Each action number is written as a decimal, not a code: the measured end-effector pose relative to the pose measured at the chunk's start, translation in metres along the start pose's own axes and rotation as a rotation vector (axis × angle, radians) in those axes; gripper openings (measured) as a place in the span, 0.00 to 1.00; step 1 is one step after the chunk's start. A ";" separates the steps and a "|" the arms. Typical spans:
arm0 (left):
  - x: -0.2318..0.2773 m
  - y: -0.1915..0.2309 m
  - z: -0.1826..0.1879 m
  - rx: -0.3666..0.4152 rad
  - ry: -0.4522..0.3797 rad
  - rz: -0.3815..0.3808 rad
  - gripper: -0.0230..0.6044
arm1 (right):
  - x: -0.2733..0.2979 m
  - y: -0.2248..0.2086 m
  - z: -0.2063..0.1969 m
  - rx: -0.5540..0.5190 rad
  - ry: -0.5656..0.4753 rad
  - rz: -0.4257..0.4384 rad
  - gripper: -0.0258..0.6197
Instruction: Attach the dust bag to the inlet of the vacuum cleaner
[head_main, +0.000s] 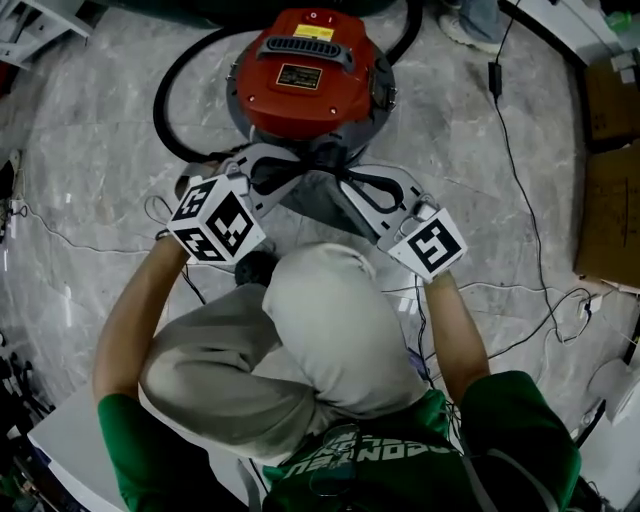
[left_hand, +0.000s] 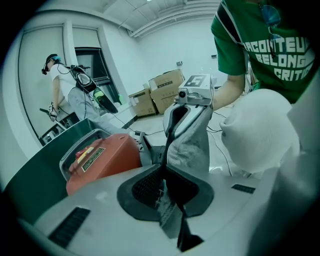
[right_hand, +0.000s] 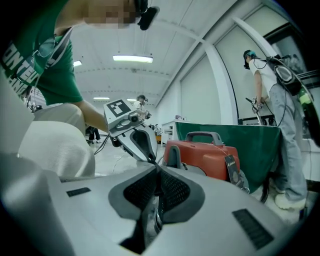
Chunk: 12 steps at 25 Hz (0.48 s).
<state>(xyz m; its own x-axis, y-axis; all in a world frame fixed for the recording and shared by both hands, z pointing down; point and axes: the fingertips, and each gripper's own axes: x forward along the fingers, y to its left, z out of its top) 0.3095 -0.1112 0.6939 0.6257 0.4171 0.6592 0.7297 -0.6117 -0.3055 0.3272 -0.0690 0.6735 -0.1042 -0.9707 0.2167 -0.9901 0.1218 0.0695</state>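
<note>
Here, both claws pinch the dust bag in front of the vacuum cleaner.
The left claw (left_hand: 164, 166) is clenched on a fold of the grey dust bag (left_hand: 192, 145). The right claw (right_hand: 157, 169) nips the same edge, tip almost touching tip. The bag hangs between them over the floor (head_main: 90, 150), just before the red vacuum cleaner (head_main: 310, 75); its inlet is not visible. With two thin pinches so close together, the cloth could slip or bunch, leaving the bag's mouth crooked at the inlet.

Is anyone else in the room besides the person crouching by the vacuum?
Yes, a second person in a white top stands in the background.
</note>
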 end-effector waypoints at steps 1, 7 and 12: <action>-0.001 0.000 -0.001 -0.011 -0.005 0.004 0.09 | 0.002 0.000 0.001 -0.010 0.000 0.008 0.09; 0.001 0.008 0.001 0.022 -0.003 0.046 0.09 | 0.001 -0.004 0.007 -0.007 -0.045 -0.005 0.09; 0.010 0.012 0.004 0.060 -0.008 0.043 0.10 | -0.004 -0.008 -0.001 0.031 -0.049 -0.057 0.09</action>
<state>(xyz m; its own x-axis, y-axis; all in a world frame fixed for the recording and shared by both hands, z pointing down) 0.3255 -0.1118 0.6936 0.6589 0.3968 0.6390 0.7169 -0.5883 -0.3740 0.3356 -0.0663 0.6727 -0.0515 -0.9848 0.1656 -0.9969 0.0606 0.0503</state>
